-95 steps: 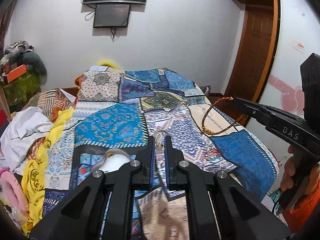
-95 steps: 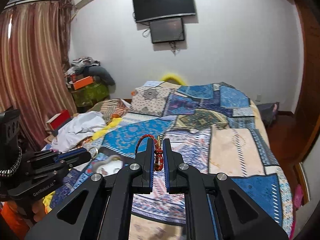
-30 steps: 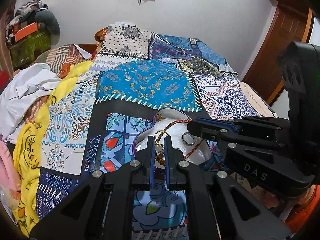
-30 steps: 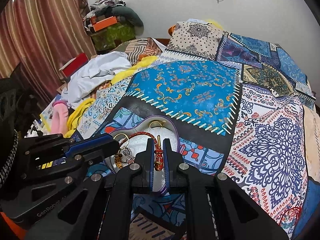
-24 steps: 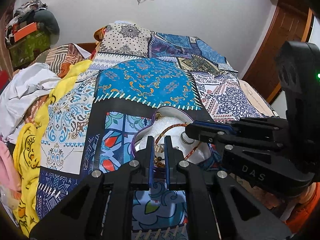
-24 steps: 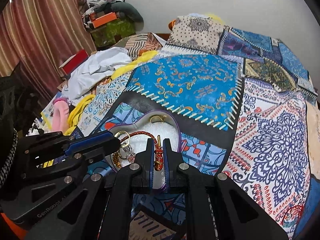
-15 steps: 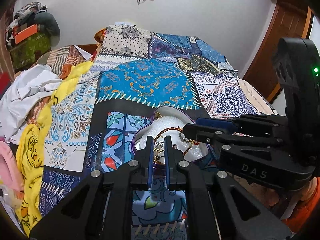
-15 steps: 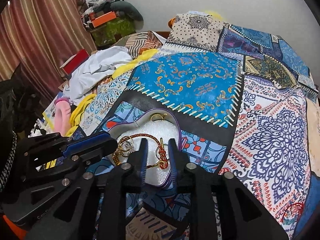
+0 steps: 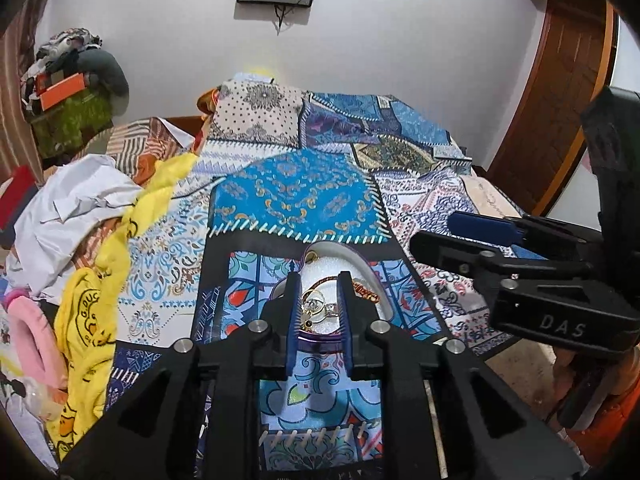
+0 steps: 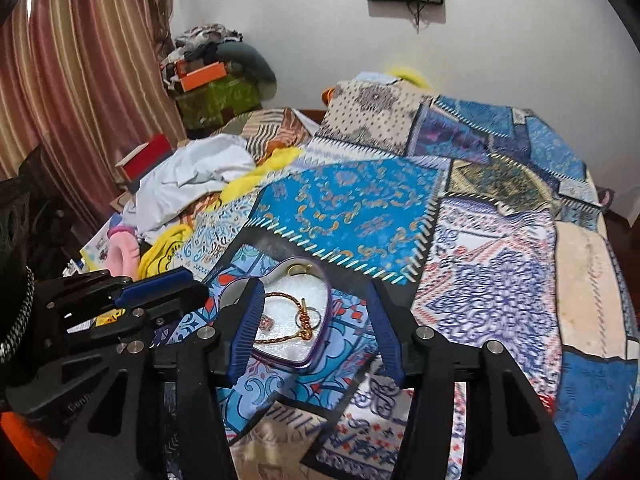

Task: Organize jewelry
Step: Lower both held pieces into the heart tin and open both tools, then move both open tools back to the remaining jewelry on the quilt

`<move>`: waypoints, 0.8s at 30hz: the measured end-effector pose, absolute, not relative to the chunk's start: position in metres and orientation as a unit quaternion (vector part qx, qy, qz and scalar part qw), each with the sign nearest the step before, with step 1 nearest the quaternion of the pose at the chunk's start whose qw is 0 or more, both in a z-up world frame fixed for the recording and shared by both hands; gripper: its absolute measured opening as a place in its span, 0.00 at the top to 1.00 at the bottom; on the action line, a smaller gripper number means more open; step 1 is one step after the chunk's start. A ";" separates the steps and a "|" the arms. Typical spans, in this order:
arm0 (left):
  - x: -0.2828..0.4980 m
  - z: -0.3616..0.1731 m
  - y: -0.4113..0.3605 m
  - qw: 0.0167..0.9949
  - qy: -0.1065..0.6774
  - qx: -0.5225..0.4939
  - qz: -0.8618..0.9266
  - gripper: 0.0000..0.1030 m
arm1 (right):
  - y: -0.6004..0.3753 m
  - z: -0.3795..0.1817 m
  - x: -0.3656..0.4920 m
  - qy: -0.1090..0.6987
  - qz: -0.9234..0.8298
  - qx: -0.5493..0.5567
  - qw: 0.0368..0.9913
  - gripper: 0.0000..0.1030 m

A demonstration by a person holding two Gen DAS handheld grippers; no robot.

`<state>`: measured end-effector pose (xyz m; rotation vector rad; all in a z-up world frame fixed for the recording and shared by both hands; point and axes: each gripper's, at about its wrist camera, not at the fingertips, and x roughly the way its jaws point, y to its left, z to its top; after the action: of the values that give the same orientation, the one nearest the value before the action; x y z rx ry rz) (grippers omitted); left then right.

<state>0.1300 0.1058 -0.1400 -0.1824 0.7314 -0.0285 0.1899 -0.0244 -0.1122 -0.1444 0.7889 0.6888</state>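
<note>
Since the earlier frames both grippers had let go of their pieces and lifted a little above the heart-shaped box [image 10: 280,354], which lay on the patchwork bedspread [image 10: 352,208] of the bed. Nearest in the left wrist view, the left gripper [image 9: 319,304] had its jaws just opening, with nothing pressed between the pads; the ring [image 9: 314,305] showed through the gap, lying down in the box. In the right wrist view the right gripper [image 10: 312,324] was also opening, much wider, and empty. The red cord bracelet [image 10: 288,312] and a gold ring [image 10: 306,318] rested on the white lining of the box, with another small gold piece [image 10: 298,268] at the far lobe.

For this step I judge that the good way was to keep both grippers going straight up until the pads were clear of the box rim, because a loop of the cord could catch on a pad and be pulled out again. Farther on the left, a pile of clothes [image 10: 188,184] lay at the side of the bed, away from the work.
</note>
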 end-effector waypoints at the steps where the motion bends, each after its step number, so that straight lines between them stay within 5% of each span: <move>1: 0.128 -0.137 0.105 0.931 0.354 -0.088 -0.013 0.82 | -0.028 -0.109 0.188 0.372 0.327 -0.067 0.866 0.52; 14: 0.121 -0.102 0.063 0.943 0.326 -0.060 -0.034 0.79 | -0.088 -0.076 0.170 0.327 0.295 -0.041 0.897 0.51; 24: 0.135 -0.093 0.011 0.943 0.321 -0.045 -0.076 0.67 | -0.148 -0.062 0.164 0.305 0.247 -0.015 0.919 0.48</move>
<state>0.1350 0.0106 -0.0926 -0.0914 0.6542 -0.1552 0.1635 -0.1482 -0.0619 -0.0303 0.6277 0.5082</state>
